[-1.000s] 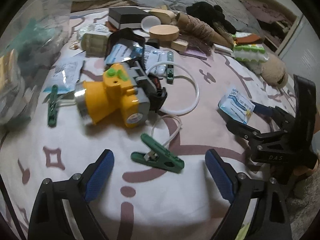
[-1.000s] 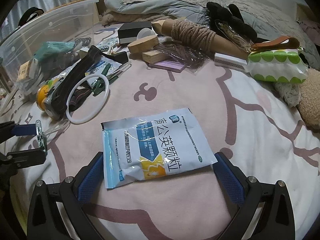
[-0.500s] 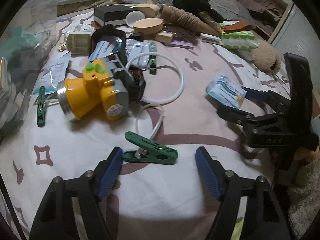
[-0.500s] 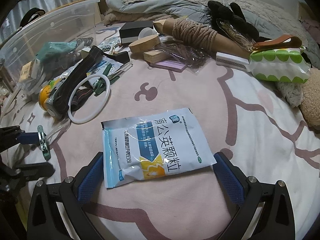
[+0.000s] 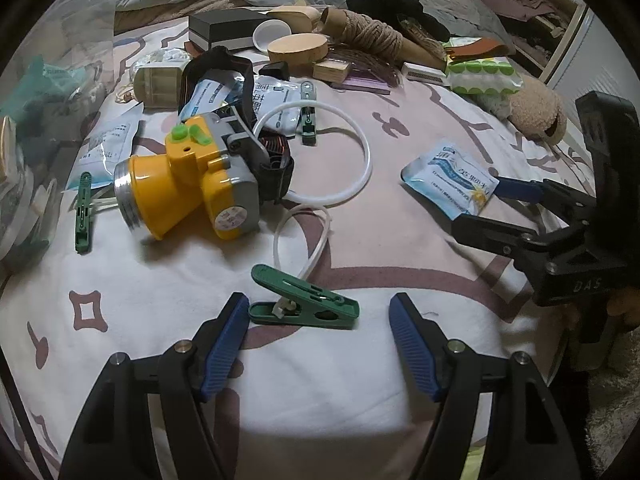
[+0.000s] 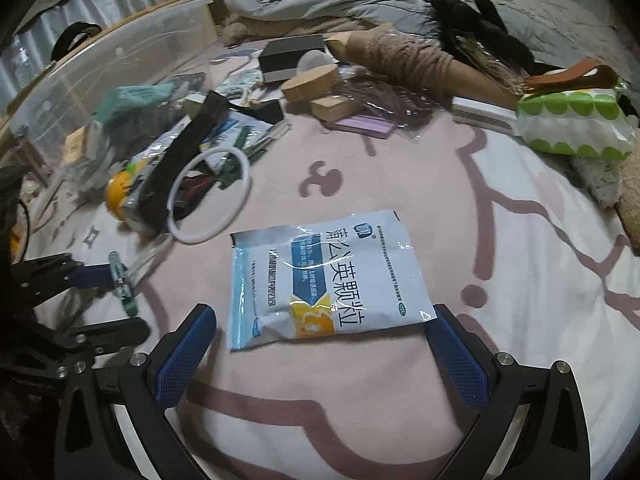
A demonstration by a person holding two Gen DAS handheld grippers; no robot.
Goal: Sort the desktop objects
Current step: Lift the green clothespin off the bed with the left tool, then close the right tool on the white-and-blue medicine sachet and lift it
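Bedspread [image 5: 320, 400] bare near green clothespin [image 5: 304, 305]

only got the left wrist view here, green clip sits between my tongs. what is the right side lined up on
Observer: The right tongs straddle the near edge of a blue and white sachet lying flat on the bedspread, its blue pads clear of it.
Operator: is there a bin anywhere, i only see a blur on my left
Observer: Yes, a clear plastic bin stands past the headlamp, with things already inside.
Operator: my clip, am i on it
Observer: From the right wrist view the green clip lies by the left tongs; contact is not shown there.
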